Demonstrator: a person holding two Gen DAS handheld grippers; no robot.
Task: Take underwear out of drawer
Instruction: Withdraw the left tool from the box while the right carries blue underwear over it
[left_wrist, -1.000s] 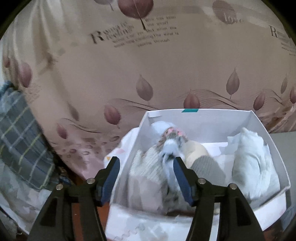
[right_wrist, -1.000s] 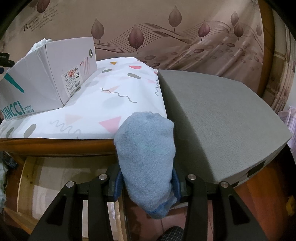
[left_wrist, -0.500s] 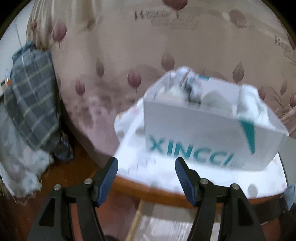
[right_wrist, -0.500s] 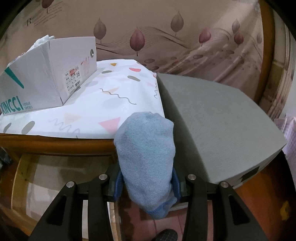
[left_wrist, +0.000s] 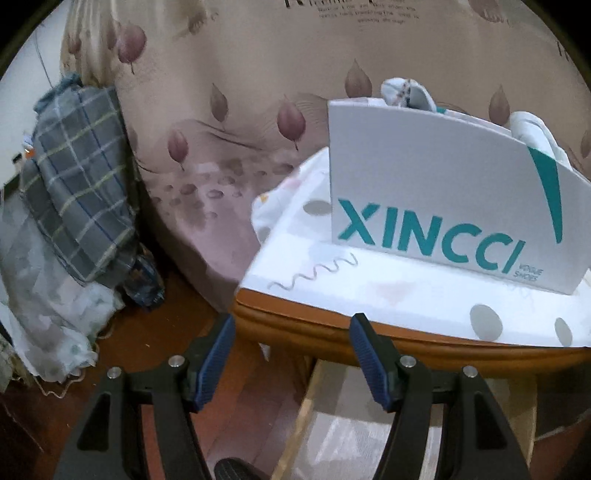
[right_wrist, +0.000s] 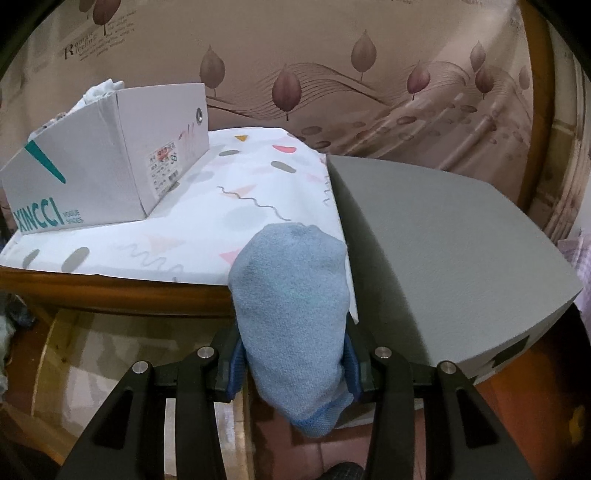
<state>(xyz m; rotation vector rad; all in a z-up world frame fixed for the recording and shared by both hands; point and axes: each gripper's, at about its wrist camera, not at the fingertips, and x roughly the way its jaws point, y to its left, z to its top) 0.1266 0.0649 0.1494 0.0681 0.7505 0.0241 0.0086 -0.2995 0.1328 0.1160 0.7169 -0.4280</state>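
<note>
The white cardboard shoebox (left_wrist: 436, 192) with teal lettering stands open-topped near the table's back-left corner on a patterned white cloth (right_wrist: 240, 206), pale folded fabrics (left_wrist: 406, 92) poking above its rim. The right gripper (right_wrist: 293, 363) is clamped on a soft, nubbly light-blue rolled garment (right_wrist: 291, 306), held just off the table's front edge beside a matte grey slab (right_wrist: 443, 251). The left gripper (left_wrist: 291, 363) has its blue ribbed pads apart, nothing between them, below the wooden table rim (left_wrist: 332, 325).
</note>
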